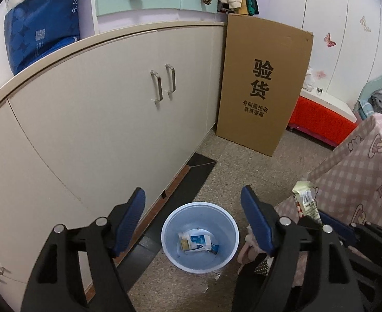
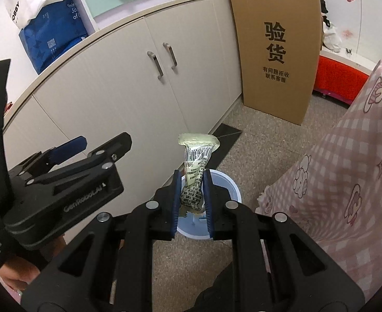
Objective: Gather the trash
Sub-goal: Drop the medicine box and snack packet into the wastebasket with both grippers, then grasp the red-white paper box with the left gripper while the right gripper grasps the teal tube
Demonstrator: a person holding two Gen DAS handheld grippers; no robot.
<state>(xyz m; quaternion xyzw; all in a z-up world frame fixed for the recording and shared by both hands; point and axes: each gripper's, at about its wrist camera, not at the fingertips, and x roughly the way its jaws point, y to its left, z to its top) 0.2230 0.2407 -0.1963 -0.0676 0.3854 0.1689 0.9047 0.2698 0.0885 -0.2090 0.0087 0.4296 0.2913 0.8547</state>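
Note:
A pale blue plastic bin [image 1: 174, 221] stands on the floor by the cabinet, with blue and white packets [image 1: 197, 243] lying in its bottom. My left gripper [image 1: 193, 195] hangs above the bin, open, with nothing between its blue pads. In the right wrist view my right gripper [image 2: 191, 175] is shut on a crumpled greenish snack wrapper [image 2: 197, 153] with black print, which sticks up over the bin [image 2: 231, 186]. The wrapper [image 1: 305, 200] also shows at the right of the left wrist view. The left gripper [image 2: 100, 143] appears to the left of the right one.
Beige cabinet doors [image 1: 100, 119] with metal handles line the left. A tall cardboard box [image 1: 263, 83] leans at the cabinet's far end. A pink checked cloth [image 2: 347, 171] hangs at the right, close to the bin. A red box [image 1: 318, 122] sits behind.

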